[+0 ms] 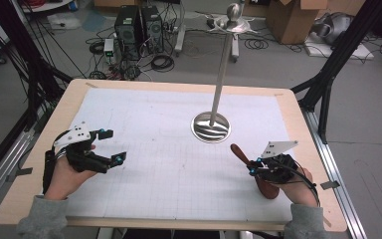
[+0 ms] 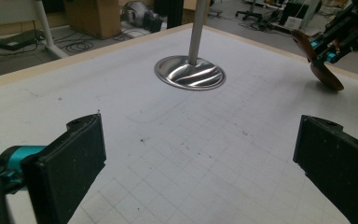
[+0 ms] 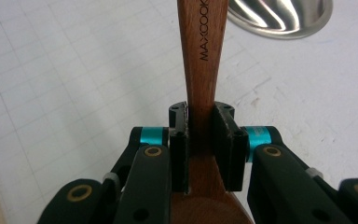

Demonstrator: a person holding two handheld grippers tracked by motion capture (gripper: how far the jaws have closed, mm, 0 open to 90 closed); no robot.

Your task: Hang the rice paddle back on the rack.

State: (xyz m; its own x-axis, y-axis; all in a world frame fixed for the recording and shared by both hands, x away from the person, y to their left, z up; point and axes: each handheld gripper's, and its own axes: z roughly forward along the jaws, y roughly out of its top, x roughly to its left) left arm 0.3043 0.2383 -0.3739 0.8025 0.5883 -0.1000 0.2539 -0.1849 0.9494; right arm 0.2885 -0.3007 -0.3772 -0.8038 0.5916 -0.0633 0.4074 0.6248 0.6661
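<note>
A brown wooden spoon (image 1: 239,152) lies low over the white mat at the right, its handle pointing toward the stand and its bowl under the person's right hand. My right gripper (image 1: 253,167) is shut on the neck of the spoon (image 3: 200,46), with both pads pressed to the handle just above the bowl (image 3: 200,135). At the left my left gripper (image 1: 114,146) hovers above the mat, wide open with nothing between its jaws (image 2: 203,149). From the left gripper view the spoon (image 2: 324,74) and the right gripper (image 2: 328,52) sit far off at the top right.
A metal stand with a tall pole (image 1: 221,74) and a round shiny base (image 1: 211,128) rises from the middle of the mat; the base (image 2: 190,74) (image 3: 279,16) is close ahead of the spoon handle. The wooden table edge (image 1: 40,144) frames the gridded mat (image 1: 169,169). Computers (image 1: 138,25) and boxes stand on the floor behind.
</note>
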